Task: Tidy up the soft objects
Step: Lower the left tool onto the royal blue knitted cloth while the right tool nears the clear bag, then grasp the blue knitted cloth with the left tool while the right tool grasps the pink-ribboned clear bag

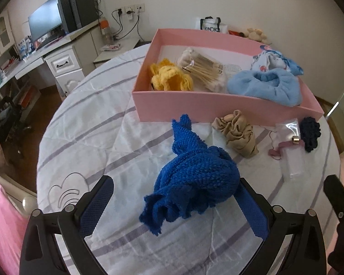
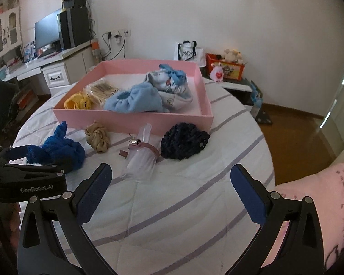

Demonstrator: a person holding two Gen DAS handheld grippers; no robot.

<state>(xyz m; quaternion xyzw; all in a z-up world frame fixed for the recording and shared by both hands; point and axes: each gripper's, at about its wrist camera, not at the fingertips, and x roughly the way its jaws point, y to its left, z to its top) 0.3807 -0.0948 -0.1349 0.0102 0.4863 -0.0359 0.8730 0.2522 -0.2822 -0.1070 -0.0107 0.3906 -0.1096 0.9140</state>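
The left gripper point(image 1: 175, 202) is spread wide with a crumpled royal-blue knit cloth point(image 1: 192, 178) lying between its fingers on the striped bedsheet point(image 1: 91, 123), against the right finger and clear of the left one; the right gripper point(image 2: 172, 190) is also wide open, holding nothing, over bare sheet. Just beyond lie a beige scrunchie point(image 1: 237, 133), a clear plastic pouch point(image 2: 141, 158) with a pink strap, and a navy crocheted piece point(image 2: 183, 141). Farther back, the pink box point(image 1: 195, 105) holds a yellow knit item point(image 1: 169, 79), bagged cotton swabs point(image 1: 204, 68) and a light-blue fleece piece point(image 1: 266, 87).
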